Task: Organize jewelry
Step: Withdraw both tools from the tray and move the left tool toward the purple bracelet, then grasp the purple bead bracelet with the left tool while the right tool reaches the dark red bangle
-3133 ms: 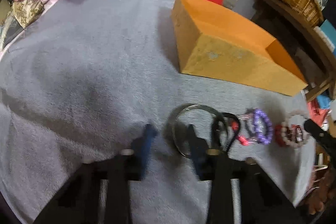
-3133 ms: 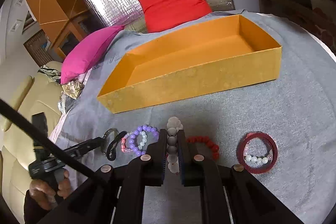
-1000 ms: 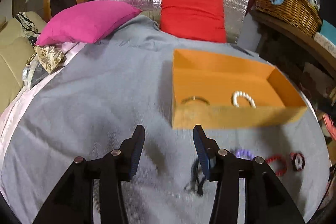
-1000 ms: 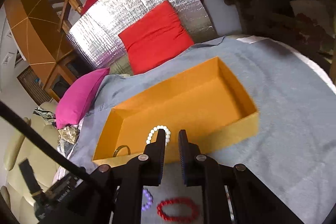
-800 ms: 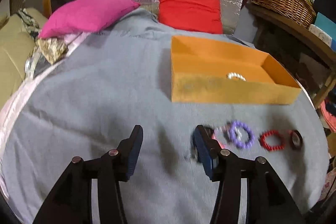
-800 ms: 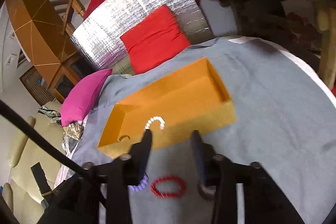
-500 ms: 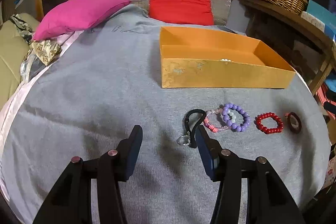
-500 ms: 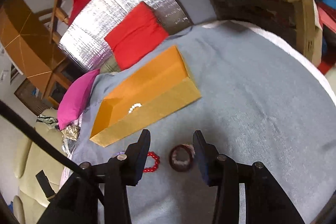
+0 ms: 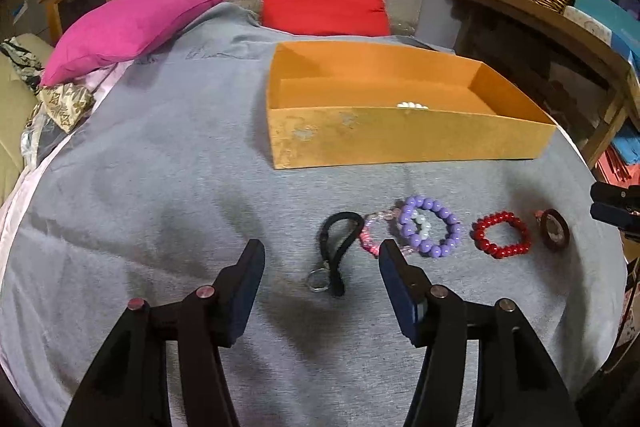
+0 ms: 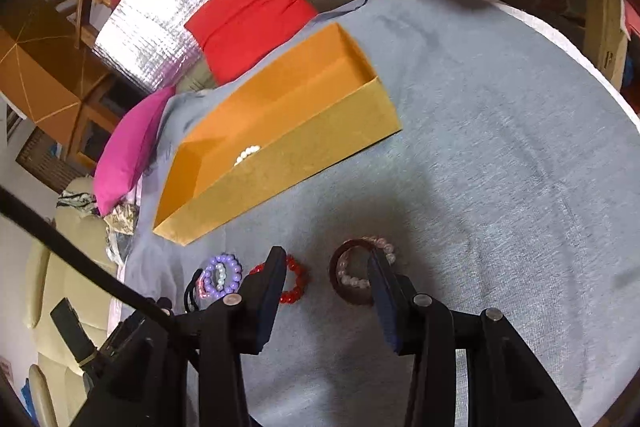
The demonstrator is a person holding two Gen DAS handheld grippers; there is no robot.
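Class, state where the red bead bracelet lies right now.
In the left wrist view the red bead bracelet lies on the grey cloth right of centre, between the purple bead bracelet and the dark red bangle, in front of the orange box.

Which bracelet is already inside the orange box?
The white pearl bracelet. It lies in the orange box, while the purple, red and pink bead bracelets lie on the grey cloth.

no legible text, labels, brands, numbers or signs on anything
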